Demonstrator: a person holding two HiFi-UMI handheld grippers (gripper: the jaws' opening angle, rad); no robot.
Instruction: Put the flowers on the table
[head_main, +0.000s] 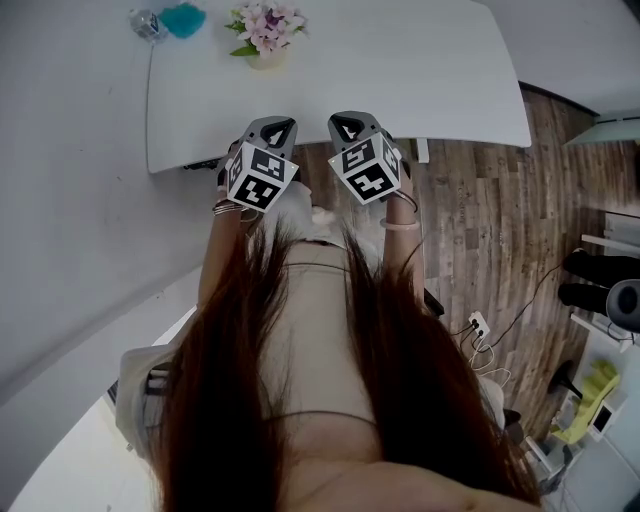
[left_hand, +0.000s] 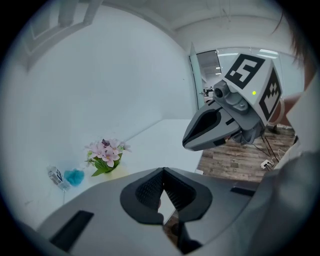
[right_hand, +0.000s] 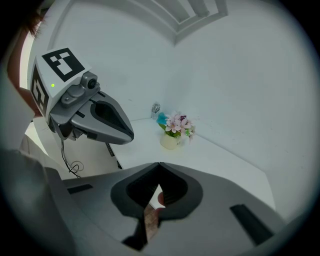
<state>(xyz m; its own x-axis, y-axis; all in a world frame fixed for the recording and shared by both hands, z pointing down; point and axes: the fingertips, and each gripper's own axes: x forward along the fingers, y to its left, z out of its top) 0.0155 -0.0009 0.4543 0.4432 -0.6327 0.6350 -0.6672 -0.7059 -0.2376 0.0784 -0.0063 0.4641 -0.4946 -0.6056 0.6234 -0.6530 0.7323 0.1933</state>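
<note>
Two grey plastic tools are hovering side by side by the near edge of the wide white desk (head_main: 400, 80). The left tool (head_main: 277, 124) and the right tool (head_main: 352, 122) are both pressed together, pinching nothing. The pink flowers (head_main: 264, 25) in a small cream pot (head_main: 266, 58) are already sitting upright on the desk, near its far left corner. The job is looking done. If the pot is needing a move, spreading one tool and pinching the pot, not the petals, is seeming best. No words are showing anywhere, only black-and-white square marks on the tools.
</note>
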